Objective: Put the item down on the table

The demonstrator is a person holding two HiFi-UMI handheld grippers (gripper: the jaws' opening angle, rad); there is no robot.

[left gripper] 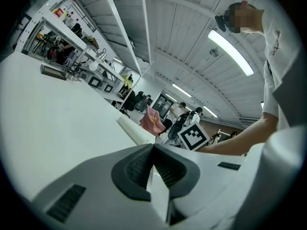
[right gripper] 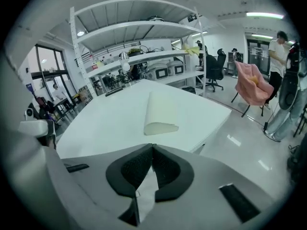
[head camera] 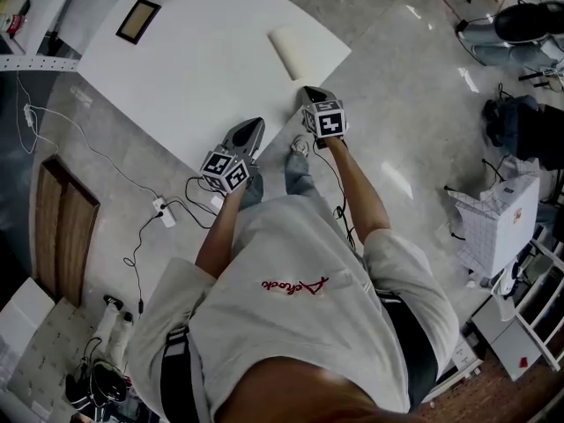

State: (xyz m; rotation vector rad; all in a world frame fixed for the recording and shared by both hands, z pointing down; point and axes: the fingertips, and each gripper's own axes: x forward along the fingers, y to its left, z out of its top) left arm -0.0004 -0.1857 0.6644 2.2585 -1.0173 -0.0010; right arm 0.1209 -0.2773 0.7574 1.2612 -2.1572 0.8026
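A cream, folded soft item (head camera: 286,51) lies on the white table (head camera: 194,77) near its right corner. It shows ahead in the right gripper view (right gripper: 160,114) and as a pale strip at the table's edge in the left gripper view (left gripper: 132,128). My right gripper (head camera: 310,93) hangs just off the table's corner, a short way below the item, shut with nothing between its pads. My left gripper (head camera: 250,129) is held at the table's near edge, further left, also shut and empty. In each gripper view the dark pads (right gripper: 139,169) (left gripper: 139,169) meet at their tips.
A dark-framed flat panel (head camera: 138,20) lies at the table's far left. On the floor lie a power strip with cables (head camera: 164,211) and a wooden board (head camera: 62,227). A white cart (head camera: 498,223) stands right. A pink chair (right gripper: 252,87) and shelving (right gripper: 134,37) are beyond the table.
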